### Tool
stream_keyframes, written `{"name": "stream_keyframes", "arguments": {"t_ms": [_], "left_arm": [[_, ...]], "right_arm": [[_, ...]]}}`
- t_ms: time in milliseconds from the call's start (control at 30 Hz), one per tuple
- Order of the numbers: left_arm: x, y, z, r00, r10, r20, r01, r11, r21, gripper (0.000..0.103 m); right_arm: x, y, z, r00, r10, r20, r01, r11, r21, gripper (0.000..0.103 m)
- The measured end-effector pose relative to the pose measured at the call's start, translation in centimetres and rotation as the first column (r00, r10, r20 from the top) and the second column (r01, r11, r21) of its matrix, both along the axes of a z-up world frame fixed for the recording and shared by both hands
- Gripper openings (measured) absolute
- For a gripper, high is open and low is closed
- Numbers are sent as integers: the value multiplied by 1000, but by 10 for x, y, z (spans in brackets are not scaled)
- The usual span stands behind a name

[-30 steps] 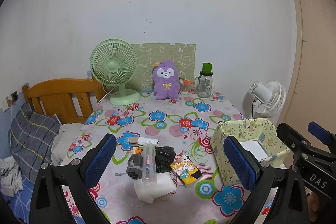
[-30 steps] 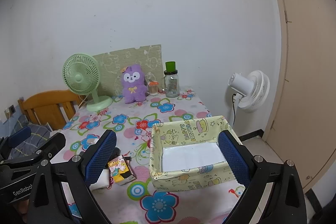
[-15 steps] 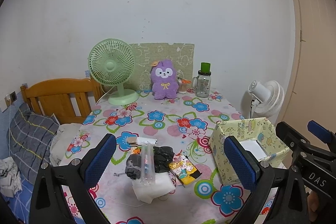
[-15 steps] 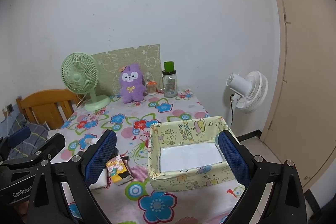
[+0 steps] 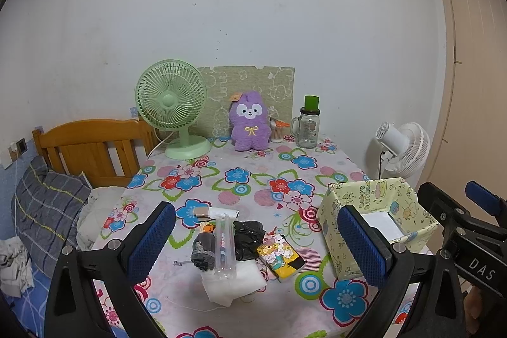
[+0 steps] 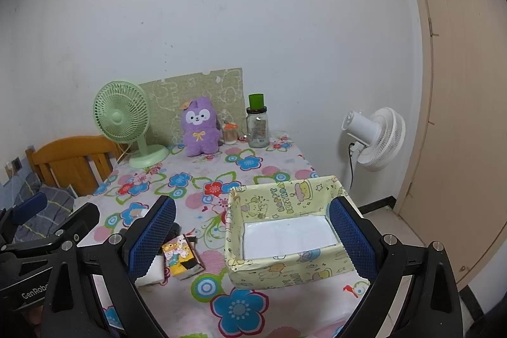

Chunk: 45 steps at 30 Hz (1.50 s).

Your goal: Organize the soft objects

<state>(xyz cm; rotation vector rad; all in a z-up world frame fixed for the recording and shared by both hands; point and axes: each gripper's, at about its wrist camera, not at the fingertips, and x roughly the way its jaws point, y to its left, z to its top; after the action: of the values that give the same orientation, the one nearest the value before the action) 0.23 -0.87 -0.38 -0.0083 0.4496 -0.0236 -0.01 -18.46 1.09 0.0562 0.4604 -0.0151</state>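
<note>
A pile of small soft items lies near the front of the floral table: a white folded cloth (image 5: 234, 282), a grey bundle (image 5: 202, 252), a black bag (image 5: 248, 238), a clear tube (image 5: 224, 246) and a yellow cartoon pack (image 5: 280, 255) (image 6: 182, 255). A yellow paper-covered box (image 5: 377, 198) (image 6: 285, 270) with a white liner stands at the front right. My left gripper (image 5: 258, 239) hovers open above the pile. My right gripper (image 6: 253, 236) hangs open over the box's left half. Nothing is between either pair of fingers.
At the back of the table stand a green desk fan (image 5: 172, 108), a purple plush (image 5: 250, 125), a glass jar with green lid (image 5: 309, 125) and a green board (image 5: 247, 91). A wooden headboard (image 5: 92, 148) and bedding sit left; a white floor fan (image 6: 377, 138) right.
Both views have shifted only slightly; the table contents sit a little lower and to the left in the frames. Nothing was taken hold of or let go.
</note>
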Motion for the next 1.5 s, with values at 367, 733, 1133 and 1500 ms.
{"name": "stream_keyframes", "arguments": {"t_ms": [367, 733, 1133, 1500], "left_arm": [[-1, 2, 3, 1000, -11, 5, 11, 1000, -15, 102], [-1, 0, 2, 1000, -2, -2, 2, 1000, -10, 100], [5, 4, -4, 1000, -6, -18, 6, 1000, -18, 99], [16, 11, -7, 1000, -9, -25, 8, 1000, -23, 98]], "right_arm": [[-2, 3, 1, 1000, -9, 15, 9, 1000, -16, 99], [-2, 3, 2, 1000, 3, 6, -3, 1000, 4, 99], [5, 4, -4, 1000, 1, -10, -1, 1000, 5, 99], [14, 9, -7, 1000, 7, -12, -7, 1000, 8, 99]]}}
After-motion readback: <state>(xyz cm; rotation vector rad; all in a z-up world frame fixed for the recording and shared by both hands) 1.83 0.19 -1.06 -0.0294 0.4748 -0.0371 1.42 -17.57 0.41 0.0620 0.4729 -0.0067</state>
